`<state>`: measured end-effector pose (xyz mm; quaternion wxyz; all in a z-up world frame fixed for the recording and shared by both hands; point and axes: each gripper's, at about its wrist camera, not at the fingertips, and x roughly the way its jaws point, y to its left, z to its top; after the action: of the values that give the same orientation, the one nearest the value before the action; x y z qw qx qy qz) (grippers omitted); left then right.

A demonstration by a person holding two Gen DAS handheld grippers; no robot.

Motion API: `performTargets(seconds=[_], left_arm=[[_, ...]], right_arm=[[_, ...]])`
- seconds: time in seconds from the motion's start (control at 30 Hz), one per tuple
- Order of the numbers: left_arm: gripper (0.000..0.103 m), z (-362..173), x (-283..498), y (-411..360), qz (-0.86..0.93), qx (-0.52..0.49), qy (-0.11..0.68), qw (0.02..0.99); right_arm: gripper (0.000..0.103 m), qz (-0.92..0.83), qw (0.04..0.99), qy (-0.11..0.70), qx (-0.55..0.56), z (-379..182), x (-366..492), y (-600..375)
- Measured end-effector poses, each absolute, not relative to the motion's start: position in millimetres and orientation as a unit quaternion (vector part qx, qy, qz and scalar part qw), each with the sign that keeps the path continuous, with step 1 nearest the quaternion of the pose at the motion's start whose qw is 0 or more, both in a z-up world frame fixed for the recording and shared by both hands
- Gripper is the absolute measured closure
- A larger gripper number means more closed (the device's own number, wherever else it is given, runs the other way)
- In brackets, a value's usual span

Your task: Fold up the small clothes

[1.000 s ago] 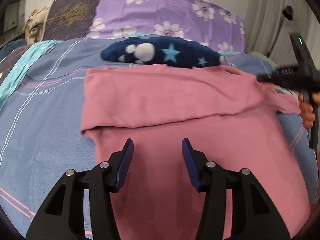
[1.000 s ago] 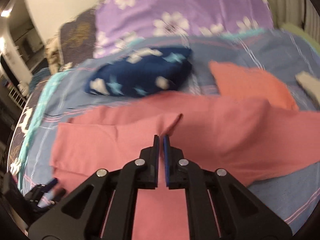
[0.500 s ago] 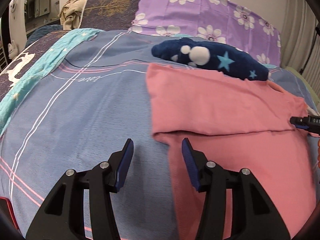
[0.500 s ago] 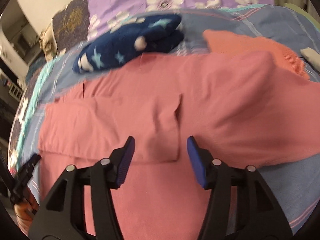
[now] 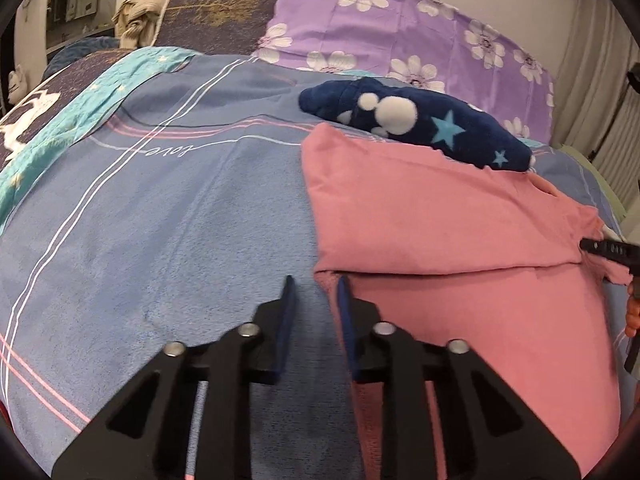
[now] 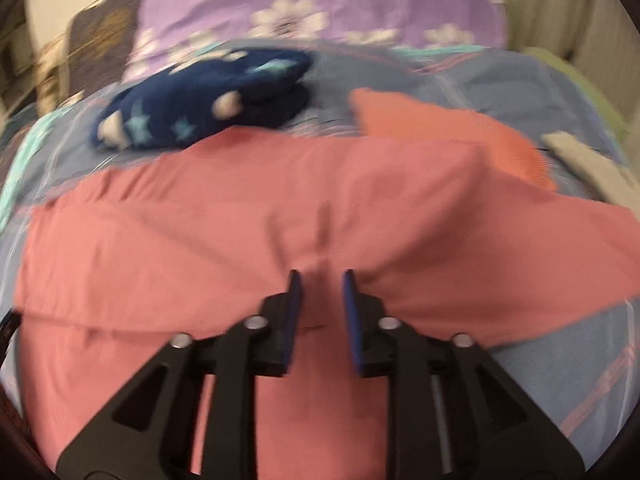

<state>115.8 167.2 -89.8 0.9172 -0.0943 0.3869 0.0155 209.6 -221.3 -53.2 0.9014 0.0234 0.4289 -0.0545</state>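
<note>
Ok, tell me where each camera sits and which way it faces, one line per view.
Left wrist: sits on the left claw, looking along its fingers at the pink garment's left edge on the blue bedspread; the right claw and some fingers show at far right.
Right wrist: sits on the right claw, looking, blurred, across the garment's middle; only its own fingers are clear.
Shared: the garment, the navy star-print plush and the purple floral pillow.
</note>
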Motion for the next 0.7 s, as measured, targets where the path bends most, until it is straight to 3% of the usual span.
performTargets(seconds=[0.13,0.17,0.2,0.23,0.37,0.47,0.6,0.7], left_arm=[[0.088,-88,119,159,-0.015,-0.091,0.384,0.919],[0.085,-91,122,159,-0.018,-0.094,0.390,0.916],[0.072,-95,124,160,-0.017,-0.099,0.397,0.912],[0.068,-96,125,161,-0.019,-0.104,0.399,0.911],[0.068,-99,124,165,-0.030,-0.122,0.394,0.910],[0.071,-100,125,165,-0.028,-0.123,0.395,0.910],[0.087,-100,125,165,-0.019,-0.121,0.393,0.911],[0.090,-100,125,167,-0.022,-0.128,0.391,0.911]], right_arm=[[0.073,0.043,0.910,0.412,0.013,-21,214,-179],[0.072,0.082,0.904,0.419,0.007,-15,220,-161],[0.071,0.115,0.897,0.426,0.002,-10,225,-143],[0.067,0.143,0.889,0.434,-0.005,-7,231,-125],[0.066,0.223,0.862,0.449,-0.078,3,260,-27],[0.066,0.267,0.830,0.478,-0.110,-2,279,44],[0.066,0.286,0.799,0.504,-0.158,-16,298,129],[0.057,0.273,0.782,0.523,-0.203,-36,310,176]])
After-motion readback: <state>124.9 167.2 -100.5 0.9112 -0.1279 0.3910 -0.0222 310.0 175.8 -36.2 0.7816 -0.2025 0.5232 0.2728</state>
